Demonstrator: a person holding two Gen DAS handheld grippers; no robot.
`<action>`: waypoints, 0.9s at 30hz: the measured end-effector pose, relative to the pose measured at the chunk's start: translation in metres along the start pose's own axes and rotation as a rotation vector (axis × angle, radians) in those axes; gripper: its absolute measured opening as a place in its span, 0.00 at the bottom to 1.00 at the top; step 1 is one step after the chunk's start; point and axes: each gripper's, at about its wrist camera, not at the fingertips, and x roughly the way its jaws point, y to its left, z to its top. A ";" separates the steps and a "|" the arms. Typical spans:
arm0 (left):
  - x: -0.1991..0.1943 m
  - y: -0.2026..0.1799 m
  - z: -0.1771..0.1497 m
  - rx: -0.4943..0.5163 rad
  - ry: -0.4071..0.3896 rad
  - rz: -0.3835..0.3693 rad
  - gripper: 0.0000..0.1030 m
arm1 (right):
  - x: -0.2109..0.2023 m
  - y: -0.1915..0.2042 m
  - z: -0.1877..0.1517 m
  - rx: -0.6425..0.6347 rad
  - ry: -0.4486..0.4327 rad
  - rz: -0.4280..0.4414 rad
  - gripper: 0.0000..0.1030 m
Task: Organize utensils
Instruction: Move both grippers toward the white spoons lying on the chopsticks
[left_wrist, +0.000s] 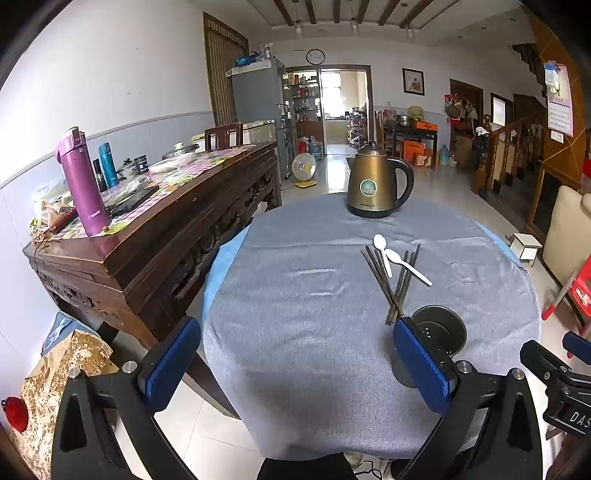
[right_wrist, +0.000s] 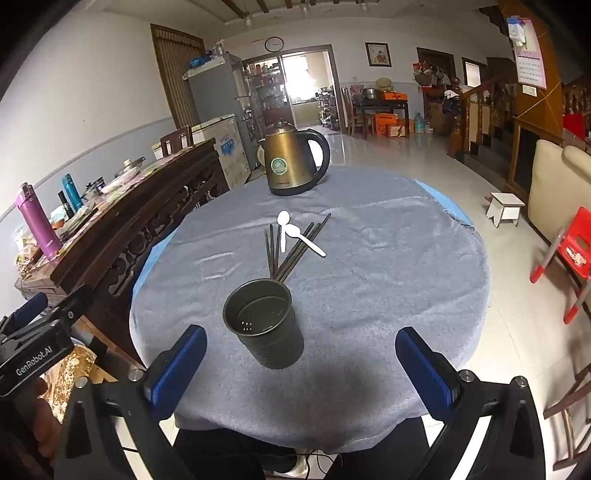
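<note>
A dark metal utensil holder (right_wrist: 264, 321) stands upright and empty on the grey-clothed round table (right_wrist: 388, 280). Behind it lie several dark chopsticks (right_wrist: 291, 251) fanned out, with two white plastic spoons (right_wrist: 295, 232) across them. My right gripper (right_wrist: 301, 363) hangs open over the table's near edge, the holder just beyond its blue pads. My left gripper (left_wrist: 295, 360) is also open above the near edge; its right finger (left_wrist: 421, 363) partly hides the holder (left_wrist: 441, 328). The chopsticks (left_wrist: 391, 280) and spoons (left_wrist: 391, 254) lie past it.
A bronze electric kettle (right_wrist: 291, 162) stands at the table's far side. A carved wooden sideboard (left_wrist: 155, 236) with flasks and clutter runs along the left. A red chair (right_wrist: 569, 258) and a small white stool (right_wrist: 504, 208) stand on the floor to the right.
</note>
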 end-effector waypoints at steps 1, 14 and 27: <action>0.000 0.001 0.000 -0.002 0.002 -0.002 1.00 | 0.000 -0.001 0.000 0.000 0.001 0.000 1.00; 0.005 0.005 -0.002 0.003 0.024 -0.001 1.00 | 0.004 0.001 0.000 0.005 0.017 0.007 1.00; 0.010 0.002 -0.003 0.025 0.113 0.003 1.00 | 0.007 -0.001 -0.005 0.023 0.024 0.025 1.00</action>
